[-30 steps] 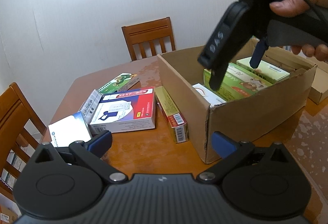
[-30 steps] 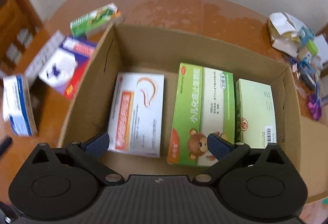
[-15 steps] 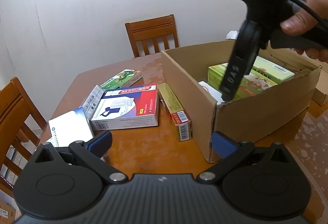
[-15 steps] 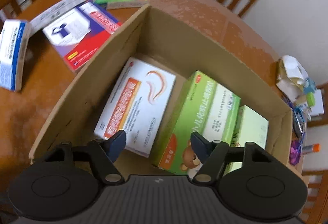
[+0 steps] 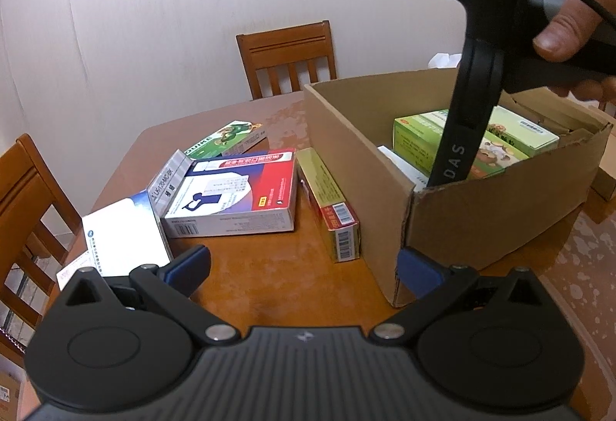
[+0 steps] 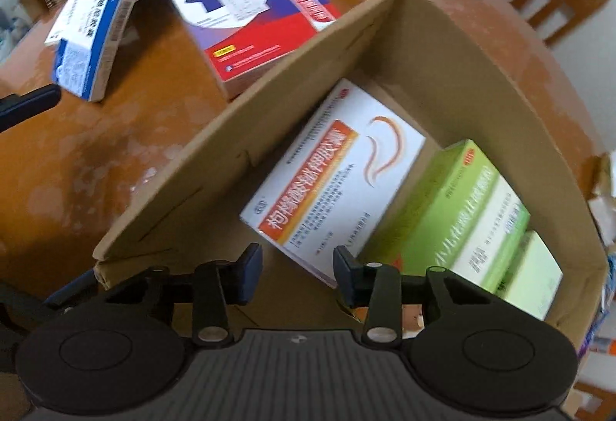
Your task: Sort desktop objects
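Note:
An open cardboard box (image 5: 500, 213) (image 6: 231, 167) holds a white-and-orange carton (image 6: 338, 174), a green bear carton (image 6: 454, 213) (image 5: 419, 144) and a pale green carton (image 6: 535, 274). My right gripper (image 6: 298, 274) points down into the box over the white carton's near corner. Its jaws are closing with nothing between them. In the left wrist view a hand holds that right gripper (image 5: 462, 136) inside the box. My left gripper (image 5: 302, 269) stands open and empty above the table. Beside the box lie a red-blue carton (image 5: 238, 186), a narrow yellow-red carton (image 5: 327, 201) and a blue-white carton (image 5: 123, 236).
A green carton (image 5: 227, 138) and a grey-white carton (image 5: 165, 178) lie further back on the round wooden table (image 5: 277, 290). Wooden chairs stand at the far side (image 5: 288, 55) and at the left (image 5: 27, 190). Crumpled paper and small clutter (image 6: 604, 197) sit past the box.
The right gripper's jaws have narrowed from wide to a small gap. It has rolled and sunk towards the box's left end. The left gripper has stayed put.

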`<state>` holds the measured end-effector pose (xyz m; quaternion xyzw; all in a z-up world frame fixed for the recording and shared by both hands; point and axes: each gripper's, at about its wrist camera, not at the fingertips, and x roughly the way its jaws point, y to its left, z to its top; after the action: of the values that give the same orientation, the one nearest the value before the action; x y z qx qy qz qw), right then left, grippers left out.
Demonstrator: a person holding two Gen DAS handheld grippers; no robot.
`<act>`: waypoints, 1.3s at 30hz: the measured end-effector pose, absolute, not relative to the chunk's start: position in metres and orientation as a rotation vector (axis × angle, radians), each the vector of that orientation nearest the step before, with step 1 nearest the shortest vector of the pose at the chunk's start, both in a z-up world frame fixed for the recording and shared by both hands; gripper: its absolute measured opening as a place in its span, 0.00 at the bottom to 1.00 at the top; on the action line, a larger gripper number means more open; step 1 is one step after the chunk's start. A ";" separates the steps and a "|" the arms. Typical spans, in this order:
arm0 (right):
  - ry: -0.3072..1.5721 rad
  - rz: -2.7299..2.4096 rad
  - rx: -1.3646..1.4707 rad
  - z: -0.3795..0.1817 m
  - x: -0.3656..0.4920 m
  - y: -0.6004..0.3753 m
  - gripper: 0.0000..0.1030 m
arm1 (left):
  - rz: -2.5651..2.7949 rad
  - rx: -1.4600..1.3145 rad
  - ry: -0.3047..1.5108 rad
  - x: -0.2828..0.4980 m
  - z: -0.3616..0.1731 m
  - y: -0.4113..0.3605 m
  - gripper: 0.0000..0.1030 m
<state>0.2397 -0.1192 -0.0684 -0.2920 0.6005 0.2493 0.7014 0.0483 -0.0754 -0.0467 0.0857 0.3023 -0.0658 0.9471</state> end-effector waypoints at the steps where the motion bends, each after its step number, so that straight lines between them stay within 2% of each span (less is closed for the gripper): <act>1: 1.347 0.574 -0.657 -0.070 0.242 -0.118 0.45 | -0.134 0.175 0.617 0.048 -0.047 -0.075 1.00; 8: 1.386 0.660 -0.716 -0.081 0.248 -0.107 0.45 | -0.148 0.166 0.615 0.048 -0.046 -0.073 1.00; 15: 1.348 0.649 -0.739 -0.084 0.249 -0.099 0.46 | -0.151 0.155 0.623 0.052 -0.049 -0.073 1.00; 39: 1.329 0.551 -0.628 -0.085 0.255 -0.107 0.47 | -0.173 0.132 0.587 0.042 -0.041 -0.071 1.00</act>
<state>0.2551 -0.1071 -0.0848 -0.2829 0.5985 0.2481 0.7072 0.0422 -0.0707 -0.0411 0.0647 0.2886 -0.0851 0.9515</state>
